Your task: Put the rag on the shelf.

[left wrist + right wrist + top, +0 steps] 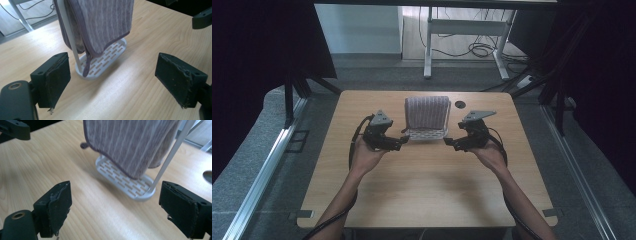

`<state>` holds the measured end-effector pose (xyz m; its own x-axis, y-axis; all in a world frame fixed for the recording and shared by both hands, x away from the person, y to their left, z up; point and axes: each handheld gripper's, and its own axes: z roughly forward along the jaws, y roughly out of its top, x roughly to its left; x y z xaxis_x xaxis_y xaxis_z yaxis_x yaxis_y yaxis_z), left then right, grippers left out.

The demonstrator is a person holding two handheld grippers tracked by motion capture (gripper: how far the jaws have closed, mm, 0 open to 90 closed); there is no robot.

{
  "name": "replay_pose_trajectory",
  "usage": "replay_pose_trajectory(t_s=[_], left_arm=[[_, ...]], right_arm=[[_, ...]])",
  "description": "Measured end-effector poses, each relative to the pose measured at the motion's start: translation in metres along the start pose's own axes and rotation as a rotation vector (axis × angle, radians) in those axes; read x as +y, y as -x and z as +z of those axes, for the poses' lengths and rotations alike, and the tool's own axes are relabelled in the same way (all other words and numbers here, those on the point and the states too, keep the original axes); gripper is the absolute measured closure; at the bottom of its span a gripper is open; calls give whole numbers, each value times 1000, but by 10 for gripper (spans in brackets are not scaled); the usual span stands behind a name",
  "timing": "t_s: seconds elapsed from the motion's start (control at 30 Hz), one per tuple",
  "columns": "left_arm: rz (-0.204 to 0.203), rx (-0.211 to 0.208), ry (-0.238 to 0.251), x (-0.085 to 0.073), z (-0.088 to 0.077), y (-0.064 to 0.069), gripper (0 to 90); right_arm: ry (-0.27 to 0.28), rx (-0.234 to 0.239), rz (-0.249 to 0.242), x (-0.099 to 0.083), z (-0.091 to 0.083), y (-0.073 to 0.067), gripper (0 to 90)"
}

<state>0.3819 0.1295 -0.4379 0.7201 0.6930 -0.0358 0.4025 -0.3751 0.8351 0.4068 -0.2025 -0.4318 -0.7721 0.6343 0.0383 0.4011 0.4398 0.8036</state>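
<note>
A lab — black curtains, loose floor cables (rig-like), lone wooden table.

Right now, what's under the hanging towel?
Under the towel sits the rack's white slotted base tray on the wooden table. The towel's lower edge covers part of the tray; the tray's far side is hidden behind the cloth.
</note>
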Motion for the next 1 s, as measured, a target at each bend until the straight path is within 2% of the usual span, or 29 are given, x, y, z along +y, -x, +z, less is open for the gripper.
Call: replay_pose_trajectory(t_s=[0.3, 0.43, 0.67, 0.83, 0.9, 0.93, 1.0], left_arm=[[7, 15, -45, -37, 6, 13, 128], [12, 30, -75, -55, 9, 19, 129], [-12, 23, -141, -84, 19, 24, 130], [1, 32, -207, -98, 30, 26, 130], [25, 63, -236, -102, 35, 28, 130], [15, 53, -223, -104, 36, 28, 121], [-7, 44, -230, -104, 37, 26, 126]], right_arm=[[-39, 1, -3, -32, 10, -9, 98], [-44, 7, 16, -47, 14, -12, 95], [-114, 4, 31, -75, 28, -19, 75], [-178, -18, 14, -94, 39, -22, 43], [-187, -22, 21, -101, 43, -22, 25], [-186, -27, 20, -104, 45, -21, 0], [-169, -45, -11, -108, 46, -22, 0]])
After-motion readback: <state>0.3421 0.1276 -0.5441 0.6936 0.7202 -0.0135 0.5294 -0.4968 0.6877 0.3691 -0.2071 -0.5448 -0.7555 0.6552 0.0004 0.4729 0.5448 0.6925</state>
